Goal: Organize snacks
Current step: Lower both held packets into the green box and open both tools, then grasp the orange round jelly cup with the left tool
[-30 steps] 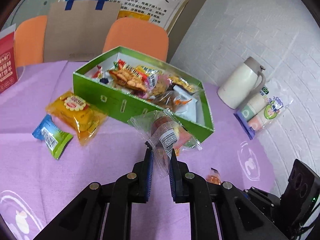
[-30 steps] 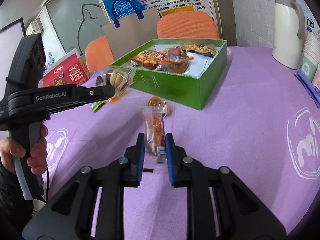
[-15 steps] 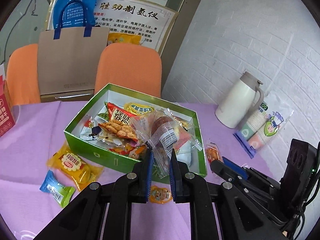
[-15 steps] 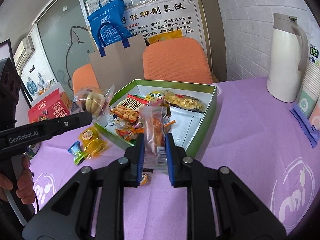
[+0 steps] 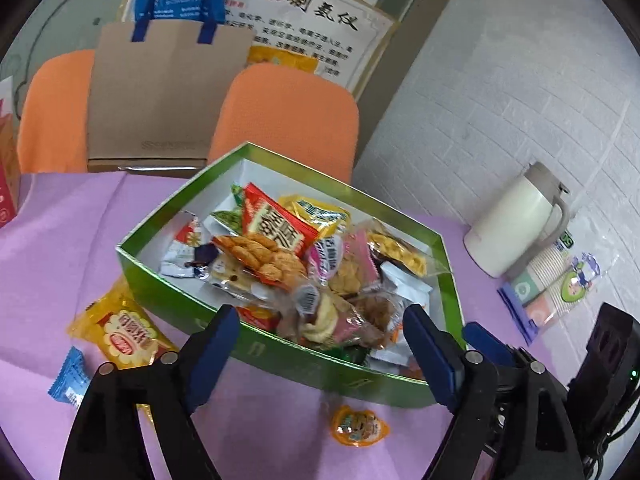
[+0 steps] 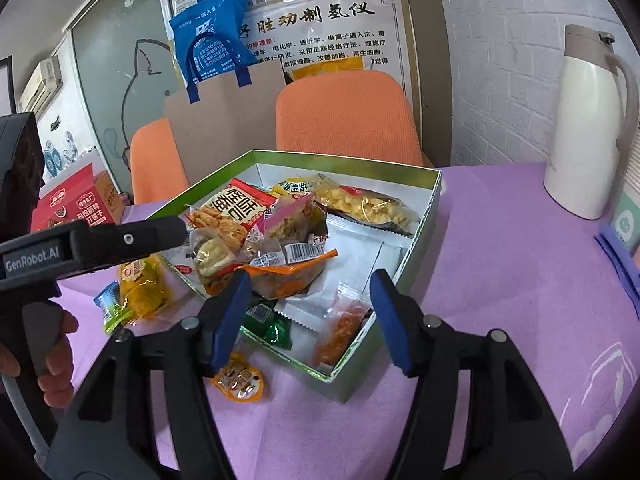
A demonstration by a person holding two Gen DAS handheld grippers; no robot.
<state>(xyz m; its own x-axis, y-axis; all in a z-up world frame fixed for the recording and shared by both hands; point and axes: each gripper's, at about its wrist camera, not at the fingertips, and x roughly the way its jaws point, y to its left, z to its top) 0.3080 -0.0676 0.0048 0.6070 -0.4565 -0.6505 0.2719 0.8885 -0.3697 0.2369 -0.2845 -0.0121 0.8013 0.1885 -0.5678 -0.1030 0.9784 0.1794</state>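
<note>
A green box (image 5: 280, 350) (image 6: 424, 224) on the purple table holds several snack packets. My left gripper (image 5: 320, 344) hangs open over the box's near wall; the clear cookie packet (image 5: 320, 312) (image 6: 210, 256) lies in the box just beyond its fingers. My right gripper (image 6: 310, 312) is open above the box's near corner, with the clear orange snack stick (image 6: 340, 332) lying inside against the wall below it. On the cloth outside the box lie a small orange jelly cup (image 5: 359, 426) (image 6: 239, 380), a yellow packet (image 5: 120, 338) (image 6: 142, 284) and a blue-green packet (image 5: 70, 378) (image 6: 107, 304).
A white thermos jug (image 5: 516, 228) (image 6: 588, 128) stands at the right, with a sleeve of paper cups (image 5: 556, 288) beside it. Two orange chairs (image 5: 284, 116) and a brown paper bag (image 5: 160, 92) stand behind the table. A red carton (image 6: 76, 204) is at the left. A hand (image 6: 56, 356) holds the left tool.
Both grippers moved over the box, then opened. The cookie packet dropped from the left one and the orange snack stick from the right one into the box.
</note>
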